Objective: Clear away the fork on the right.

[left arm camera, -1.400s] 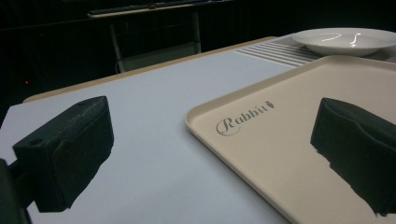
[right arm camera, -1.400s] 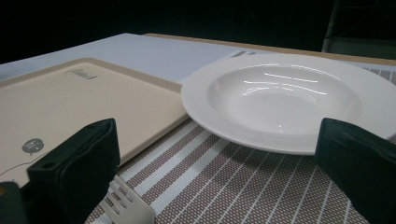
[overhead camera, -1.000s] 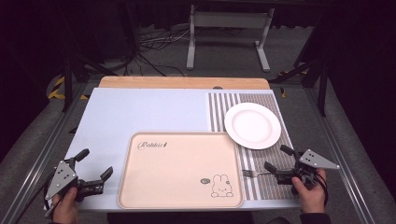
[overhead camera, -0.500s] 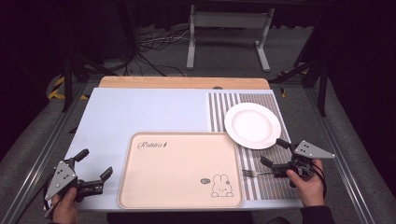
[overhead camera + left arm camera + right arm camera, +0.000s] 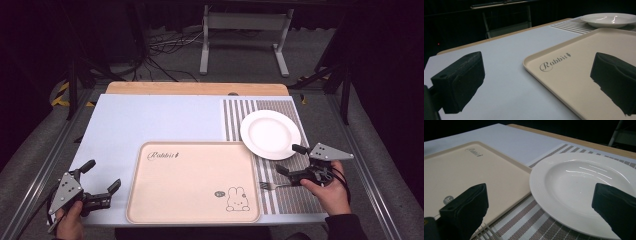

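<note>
A beige tray (image 5: 190, 185) with a rabbit print lies at the table's front centre. A white plate (image 5: 270, 134) rests empty on a striped placemat (image 5: 235, 120) to the tray's right. A fork (image 5: 272, 185) lies on the placemat beside the tray's right edge. My right gripper (image 5: 288, 159) stands open just in front of the plate, above the fork's handle end. In the right gripper view the plate (image 5: 584, 182) and the fork's tines (image 5: 486, 230) sit between the jaws. My left gripper (image 5: 103, 174) stands open and holds nothing, left of the tray (image 5: 584, 82).
A pale blue mat (image 5: 150, 120) covers the table's left and middle. A wooden strip (image 5: 195, 88) runs along the far edge. Beyond the table stand a metal frame (image 5: 242, 30) and floor cables (image 5: 165, 45). Metal rails border the table on both sides.
My right gripper has crept forward and slightly left toward the plate, staying open. The left gripper has not moved.
</note>
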Motion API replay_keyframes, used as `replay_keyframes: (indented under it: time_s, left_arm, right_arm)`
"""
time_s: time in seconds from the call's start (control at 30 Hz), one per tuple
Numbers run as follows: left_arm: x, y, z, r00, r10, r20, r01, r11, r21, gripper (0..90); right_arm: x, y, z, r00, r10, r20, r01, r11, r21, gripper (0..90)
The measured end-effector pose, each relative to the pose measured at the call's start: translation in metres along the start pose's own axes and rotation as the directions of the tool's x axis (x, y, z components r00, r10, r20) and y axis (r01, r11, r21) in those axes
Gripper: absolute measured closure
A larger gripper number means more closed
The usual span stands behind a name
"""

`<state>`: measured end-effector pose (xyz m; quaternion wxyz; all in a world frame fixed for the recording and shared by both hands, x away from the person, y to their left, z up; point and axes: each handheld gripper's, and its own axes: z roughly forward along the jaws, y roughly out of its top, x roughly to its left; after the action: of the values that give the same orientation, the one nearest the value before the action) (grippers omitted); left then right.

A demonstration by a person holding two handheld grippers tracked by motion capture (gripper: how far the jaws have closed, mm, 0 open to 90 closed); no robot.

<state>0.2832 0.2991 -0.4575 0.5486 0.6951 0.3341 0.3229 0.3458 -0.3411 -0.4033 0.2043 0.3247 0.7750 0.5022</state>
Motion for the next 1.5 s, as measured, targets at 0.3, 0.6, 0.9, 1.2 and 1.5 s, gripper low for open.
replay_keyframes:
  time_s: [0.3, 0.6, 0.9, 1.2, 1.5]
  left_arm:
    - [-0.001, 0.0, 0.0, 1.0, -0.004, 0.0, 0.004, 1.0, -0.002, 0.1]
    - [0.0, 0.0, -0.001, 1.0, -0.004, -0.002, 0.004, 1.0, 0.004, 0.1]
    - [0.0, 0.0, -0.001, 1.0, -0.003, -0.004, 0.003, 1.0, 0.005, 0.1]
    - [0.0, 0.0, 0.0, 1.0, -0.005, -0.002, 0.005, 1.0, 0.004, 0.1]
    - [0.0, 0.0, -0.001, 1.0, 0.0, -0.008, 0.0, 1.0, 0.002, 0.1]
  right_arm:
    - [0.005, 0.025, 0.003, 0.9944, -0.08, -0.069, 0.089, 0.985, 0.147, 3.8]
    - [0.004, 0.038, 0.007, 0.9795, -0.178, -0.095, 0.199, 0.925, 0.324, 3.8]
    - [0.002, 0.044, 0.01, 0.9667, -0.22, -0.132, 0.256, 0.849, 0.462, 4.8]
    - [0.002, 0.046, 0.015, 0.9461, -0.262, -0.19, 0.324, 0.759, 0.564, 5.2]
    - [0.004, 0.046, 0.022, 0.9311, -0.257, -0.259, 0.365, 0.679, 0.637, 9.2]
